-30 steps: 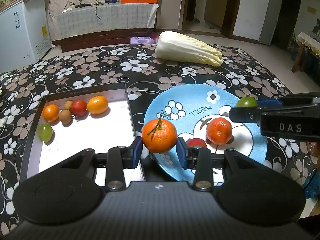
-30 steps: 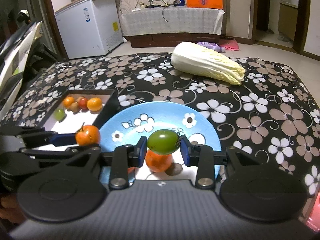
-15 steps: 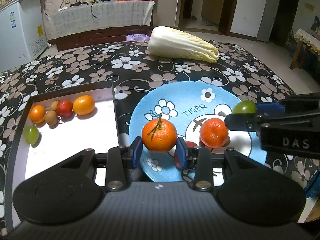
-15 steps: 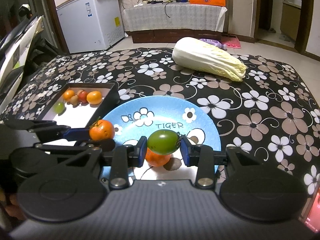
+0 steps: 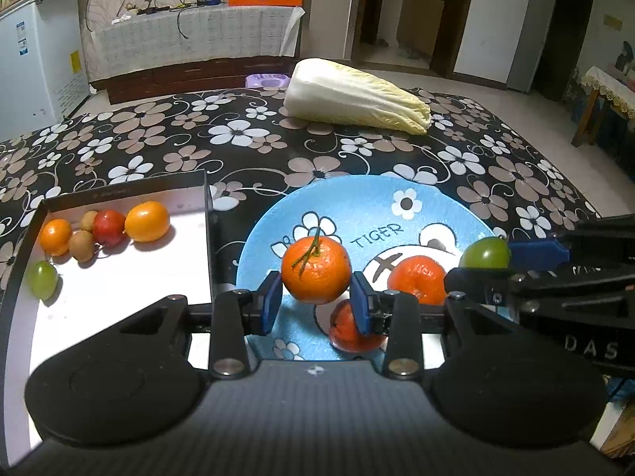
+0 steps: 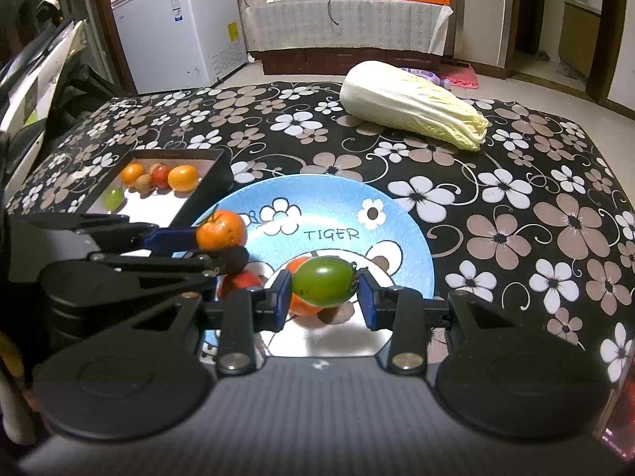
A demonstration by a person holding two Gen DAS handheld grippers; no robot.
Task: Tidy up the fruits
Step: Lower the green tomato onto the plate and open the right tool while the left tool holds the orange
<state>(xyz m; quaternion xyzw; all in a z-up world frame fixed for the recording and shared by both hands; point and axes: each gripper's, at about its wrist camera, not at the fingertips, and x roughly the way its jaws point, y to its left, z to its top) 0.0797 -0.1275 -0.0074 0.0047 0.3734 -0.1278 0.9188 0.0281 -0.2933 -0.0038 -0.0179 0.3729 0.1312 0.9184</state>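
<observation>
Left tongs [image 5: 316, 301]: clamping one round, dimpled orange tangerine [image 5: 316, 269]. Right tongs [image 6: 323, 297]: clamping one smooth, oval green tomato [image 6: 322, 281]. White rectangular tray [image 5: 115, 277], left: six small fruits.

Both your wrist cams sit just behind the fingers, tilted down, close over the blue plate [image 5: 432, 202]. Left cam looks from the plate's left, right cam from its right; both share plate, box [image 6: 206, 182], cabbage [image 5: 357, 97].

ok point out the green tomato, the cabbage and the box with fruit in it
green tomato [image 6: 323, 281], right wrist view, middle of its skin
cabbage [image 5: 357, 97], left wrist view, middle of its leaves
box [image 5: 209, 214], left wrist view, its dark right wall
</observation>
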